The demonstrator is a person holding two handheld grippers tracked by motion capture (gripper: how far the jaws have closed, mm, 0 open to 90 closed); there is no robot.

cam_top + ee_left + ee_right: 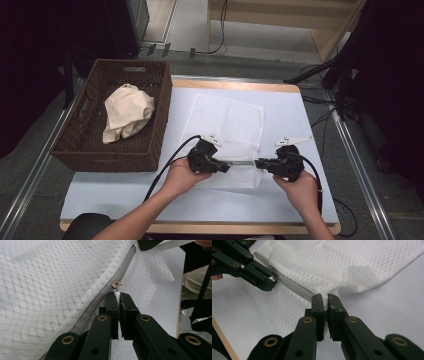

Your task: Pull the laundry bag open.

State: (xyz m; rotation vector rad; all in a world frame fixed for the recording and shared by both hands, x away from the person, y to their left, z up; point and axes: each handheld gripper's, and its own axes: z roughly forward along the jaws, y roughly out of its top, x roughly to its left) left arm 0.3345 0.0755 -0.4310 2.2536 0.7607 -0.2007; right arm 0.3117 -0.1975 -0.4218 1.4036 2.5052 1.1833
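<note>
A white mesh laundry bag [227,122] lies flat on the table, its grey zipper [242,163] running along the near edge. My left gripper [226,167] is shut on the zipper's white pull tab [117,295], just behind the metal slider [116,284]. My right gripper [259,163] faces it from the right. In the right gripper view, the right gripper [325,297] is shut on the bag's fabric [352,272] at the zipper's end. The left gripper [262,277] shows there at upper left, a short stretch of zipper [294,287] away.
A dark wicker basket [160,120] stands at the table's left with a cream cloth [127,112] inside. The pale table top [290,120] has wooden edges. Cables trail from both grippers toward the person, and more cables lie on the floor beyond.
</note>
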